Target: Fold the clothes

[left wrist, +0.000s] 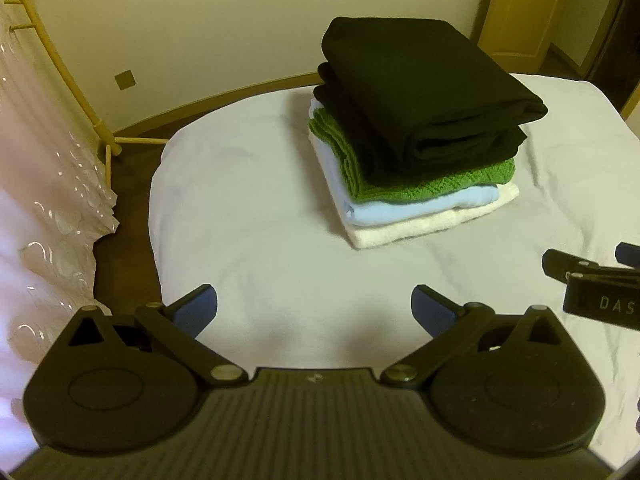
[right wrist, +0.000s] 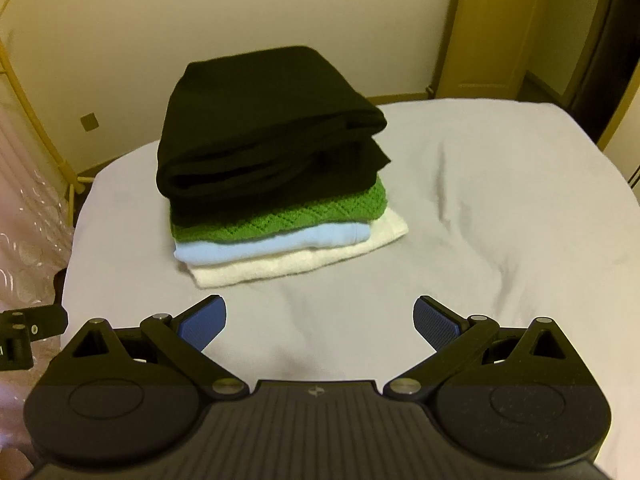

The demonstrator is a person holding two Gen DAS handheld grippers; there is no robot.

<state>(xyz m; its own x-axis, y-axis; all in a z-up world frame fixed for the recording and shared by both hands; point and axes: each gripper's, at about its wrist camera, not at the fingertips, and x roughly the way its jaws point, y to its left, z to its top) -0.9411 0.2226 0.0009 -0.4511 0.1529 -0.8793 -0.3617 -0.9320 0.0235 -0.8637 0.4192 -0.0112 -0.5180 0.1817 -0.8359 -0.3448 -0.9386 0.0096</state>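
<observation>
Right gripper (left wrist: 592, 280) cut off by frame edge, left gripper (right wrist: 28, 332) too. Stack (right wrist: 276, 168): lower layers mostly hidden under black top.

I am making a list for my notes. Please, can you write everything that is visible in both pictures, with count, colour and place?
black garment: 1, black, folded, top of stack
green knit: 1, green, under the black one
blue garment: 1, light blue, under the green
white garment: 1, white, bottom of stack
sheet: 1, white, covers the surface under the stack
rack: 1, yellow, at the left
plastic wrap: 1, clear, at the left
door: 1, yellow-brown, back right
left hand-held gripper: 1, black, blue pads, open, empty
right hand-held gripper: 1, black, blue pads, open, empty
</observation>
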